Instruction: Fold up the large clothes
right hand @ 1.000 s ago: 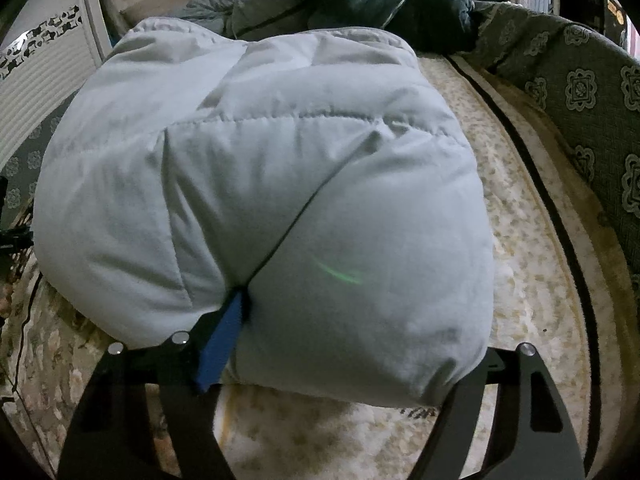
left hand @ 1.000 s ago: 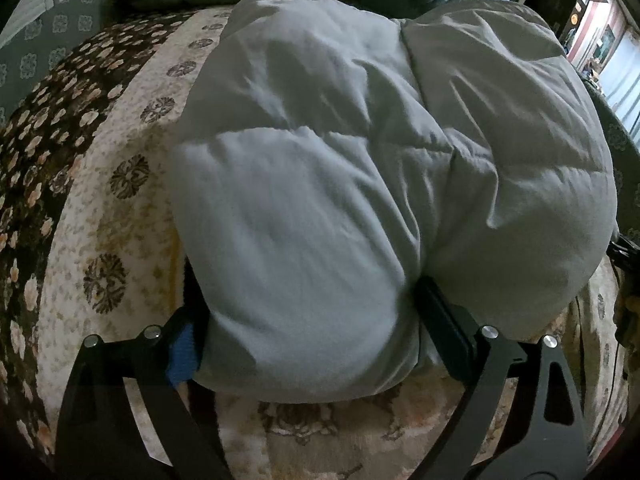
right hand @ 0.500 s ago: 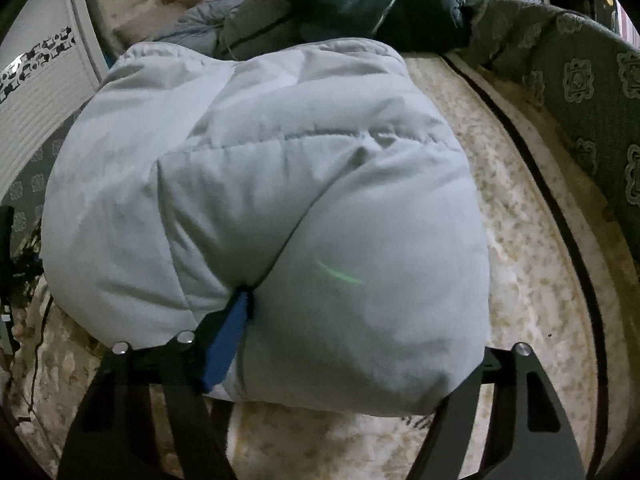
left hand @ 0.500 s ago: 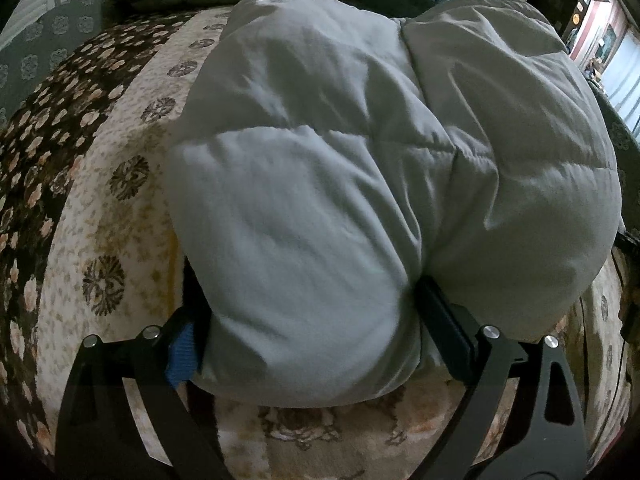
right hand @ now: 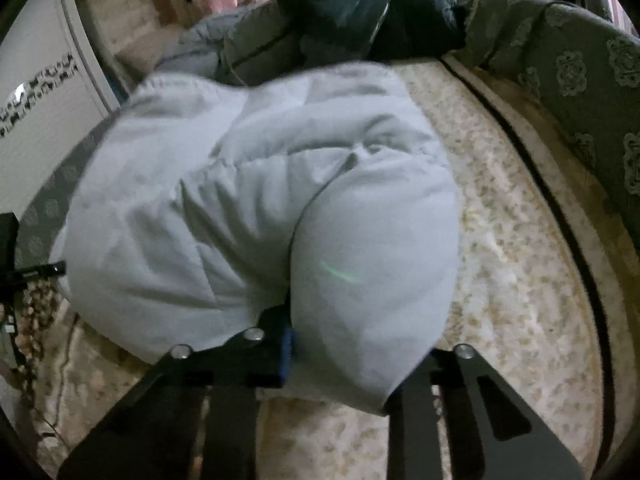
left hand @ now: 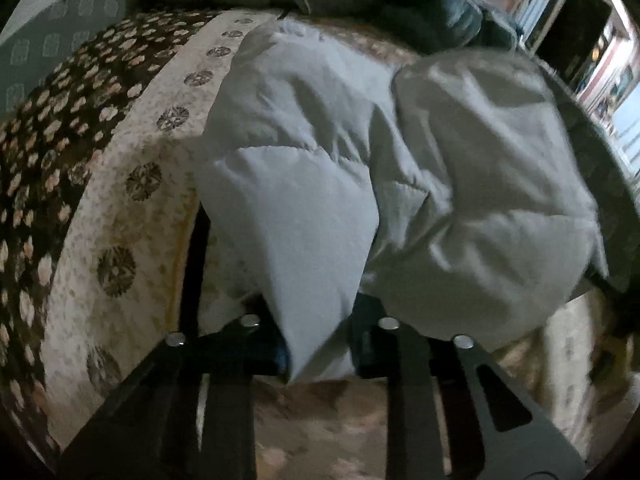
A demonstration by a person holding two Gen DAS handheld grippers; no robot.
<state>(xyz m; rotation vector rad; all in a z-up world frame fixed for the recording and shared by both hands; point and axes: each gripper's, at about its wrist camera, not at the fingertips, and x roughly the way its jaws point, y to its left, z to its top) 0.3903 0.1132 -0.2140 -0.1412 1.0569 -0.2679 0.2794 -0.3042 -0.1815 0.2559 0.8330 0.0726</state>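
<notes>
grey puffy jacket (left hand: 420, 184) lies bunched on the bed (left hand: 132, 208); in the left view the left gripper (left hand: 318, 344) pinches its near edge. in the right view the right gripper (right hand: 340, 344) clamps another bulge, jacket (right hand: 256, 216) looks partly folded, not yet flat.

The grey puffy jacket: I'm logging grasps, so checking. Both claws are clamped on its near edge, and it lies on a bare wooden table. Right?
Not quite. Both claws do grip the grey puffy jacket, the left claw and the right claw each pinching its near edge. But it lies on a bed with a floral bedspread, not on a bare wooden table; the left wrist view shows the pattern plainly.
</notes>
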